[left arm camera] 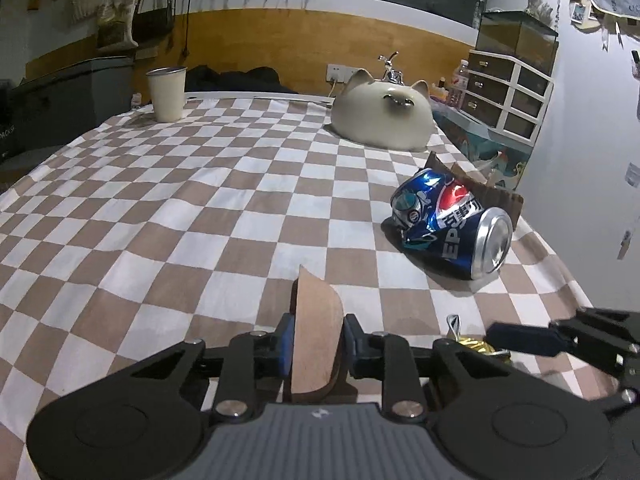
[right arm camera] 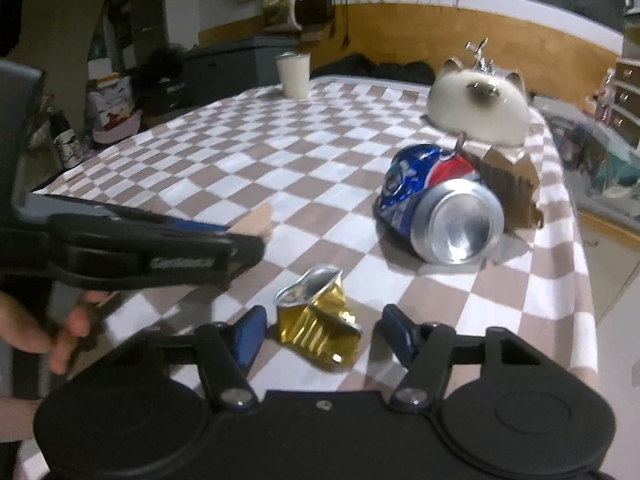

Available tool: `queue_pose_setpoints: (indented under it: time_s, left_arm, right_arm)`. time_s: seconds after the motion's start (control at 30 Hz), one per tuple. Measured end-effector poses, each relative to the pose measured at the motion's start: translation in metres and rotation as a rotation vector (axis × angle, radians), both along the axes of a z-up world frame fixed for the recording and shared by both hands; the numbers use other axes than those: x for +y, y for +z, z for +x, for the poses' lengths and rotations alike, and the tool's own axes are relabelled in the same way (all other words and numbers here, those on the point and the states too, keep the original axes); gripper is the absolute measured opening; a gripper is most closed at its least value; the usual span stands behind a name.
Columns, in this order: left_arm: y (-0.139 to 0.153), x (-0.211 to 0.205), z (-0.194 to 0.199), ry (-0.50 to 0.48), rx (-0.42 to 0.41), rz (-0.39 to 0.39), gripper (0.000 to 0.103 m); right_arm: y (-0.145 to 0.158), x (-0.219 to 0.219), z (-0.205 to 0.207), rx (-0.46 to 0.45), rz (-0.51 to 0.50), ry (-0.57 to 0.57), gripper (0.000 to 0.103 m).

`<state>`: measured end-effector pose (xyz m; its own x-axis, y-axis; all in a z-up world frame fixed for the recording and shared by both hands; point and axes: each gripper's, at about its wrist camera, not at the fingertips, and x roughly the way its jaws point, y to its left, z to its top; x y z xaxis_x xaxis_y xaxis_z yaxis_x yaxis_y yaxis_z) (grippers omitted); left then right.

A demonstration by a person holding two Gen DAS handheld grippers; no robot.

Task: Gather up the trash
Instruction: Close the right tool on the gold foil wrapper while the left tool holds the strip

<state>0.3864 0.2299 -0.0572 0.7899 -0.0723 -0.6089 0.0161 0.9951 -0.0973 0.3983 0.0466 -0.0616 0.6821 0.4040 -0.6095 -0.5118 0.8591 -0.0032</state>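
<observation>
cardboard scrap (left arm camera: 316, 340) stands on edge, pointing away, between fingers (left arm camera: 286, 344).

A checked cloth (left arm camera: 200, 200) is spread over the tabletop. White walls (left arm camera: 580, 120) with a wooden band (left arm camera: 260, 40) are seen beyond; drawers (left arm camera: 508, 92) stand far right.

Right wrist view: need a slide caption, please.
Right gripper open around a crumpled gold wrapper on checkered cloth, crushed Pepsi can beyond.
</observation>
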Motion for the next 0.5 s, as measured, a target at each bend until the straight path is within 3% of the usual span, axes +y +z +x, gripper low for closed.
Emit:
queue_pose_setpoints:
  time_s: [0.1,0.33,0.4,0.43,0.5]
  left_arm:
    - [0.0,0.002,-0.003,-0.001,-0.001,-0.006,0.028]
    - [-0.004,-0.009,-0.005,-0.025,-0.024,0.057,0.038]
    - [-0.005,-0.013,-0.006,-0.023,-0.033,0.081,0.037]
    - [-0.005,-0.013,-0.006,-0.015,-0.036,0.086,0.029]
    - [-0.005,-0.011,-0.006,0.0,-0.041,0.082,0.027]
  right_arm:
    - [-0.001,-0.001,0.0,-0.026,0.001,-0.033,0.044]
    - [-0.001,-0.013,-0.003,-0.024,0.057,-0.058,0.044]
    - [-0.001,-0.017,-0.005,-0.019,0.068,-0.065,0.044]
    - [-0.001,-0.019,-0.007,-0.018,0.071,-0.07,0.044]
    - [-0.001,-0.022,-0.01,-0.018,0.075,-0.081,0.044]
